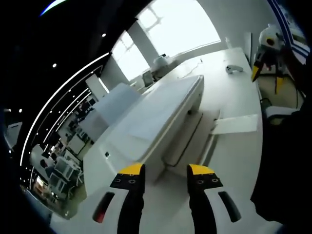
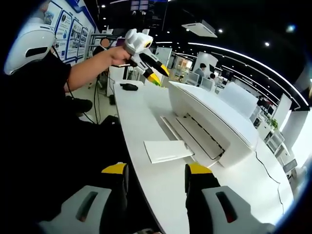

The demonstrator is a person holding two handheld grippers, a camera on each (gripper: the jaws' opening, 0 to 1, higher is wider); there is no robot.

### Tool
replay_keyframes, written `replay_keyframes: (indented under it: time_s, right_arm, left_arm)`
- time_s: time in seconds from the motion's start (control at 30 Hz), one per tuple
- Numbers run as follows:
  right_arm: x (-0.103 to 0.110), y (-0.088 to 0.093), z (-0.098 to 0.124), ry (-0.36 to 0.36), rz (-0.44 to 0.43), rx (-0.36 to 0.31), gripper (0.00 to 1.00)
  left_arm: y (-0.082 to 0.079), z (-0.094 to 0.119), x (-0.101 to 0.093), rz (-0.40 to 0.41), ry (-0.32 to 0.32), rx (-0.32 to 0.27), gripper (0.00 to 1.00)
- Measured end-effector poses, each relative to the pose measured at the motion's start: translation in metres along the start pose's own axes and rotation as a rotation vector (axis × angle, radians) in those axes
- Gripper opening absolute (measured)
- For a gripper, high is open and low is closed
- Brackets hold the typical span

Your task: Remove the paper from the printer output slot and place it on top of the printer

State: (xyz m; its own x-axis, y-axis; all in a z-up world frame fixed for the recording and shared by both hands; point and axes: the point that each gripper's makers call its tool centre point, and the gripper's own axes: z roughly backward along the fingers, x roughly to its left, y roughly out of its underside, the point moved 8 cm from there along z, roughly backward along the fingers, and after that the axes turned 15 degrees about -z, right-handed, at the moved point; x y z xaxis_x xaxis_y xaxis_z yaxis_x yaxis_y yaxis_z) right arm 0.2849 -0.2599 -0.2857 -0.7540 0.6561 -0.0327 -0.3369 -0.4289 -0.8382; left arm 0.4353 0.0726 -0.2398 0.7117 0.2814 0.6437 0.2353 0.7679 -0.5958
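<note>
Left gripper (image 1: 165, 170) sits low in front of the printer (image 1: 156, 114), jaws parted wide with nothing between them, yellow tips hovering just short of the printer's near corner and touching nothing. In the right gripper view that same tool (image 2: 157, 74) is held up in the air by a bare forearm (image 2: 90, 66), above the far end of the printer (image 2: 214, 122), jaws apart and empty.

Right gripper (image 2: 158, 170) is released too, jaws spread, nothing held, poised over the near edge of the white table (image 2: 141, 122) in front of the printer. From the left gripper view it (image 1: 265, 73) hangs beyond the table's edge, well apart from the printer.

The paper (image 2: 167, 150) lies flat at the printer's output slot, jutting forward onto the table, its inner edge against the tray (image 2: 195, 134); the left gripper view shows the sheet (image 1: 236, 124) sticking out sideways from the printer's front.

Open room: the printer's flat lid (image 1: 146, 117) is bare, and the table beside the paper is free on both sides.

Around it: a dark mouse-like object (image 2: 129, 87) past the printer's far end, a cable (image 2: 268, 170) trailing across the table behind the printer, a small white device (image 1: 234, 68) further along. The person's dark clothing (image 2: 44, 126) crowds the table edge nearest the paper.
</note>
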Motion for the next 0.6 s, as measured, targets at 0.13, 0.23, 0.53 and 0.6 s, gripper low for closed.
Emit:
replay_keyframes:
  time_s: [0.13,0.23,0.53,0.6]
  right_arm:
    - [-0.001,0.000,0.001,0.008,-0.002,0.000,0.43]
    - [-0.001,0.000,0.001,0.009,-0.006,-0.005,0.44]
    - [-0.004,0.002,0.001,0.015,-0.015,-0.006,0.44]
    - [-0.004,0.003,0.001,0.016,-0.016,-0.007,0.44]
  left_arm:
    - [0.000,0.003,0.000,-0.004,-0.003,0.000,0.38]
    - [0.001,0.007,-0.001,-0.004,-0.009,0.000,0.39]
    - [0.014,0.024,-0.002,0.028,-0.034,-0.014,0.42]
    - [0.016,0.028,-0.003,0.038,-0.038,-0.023,0.42]
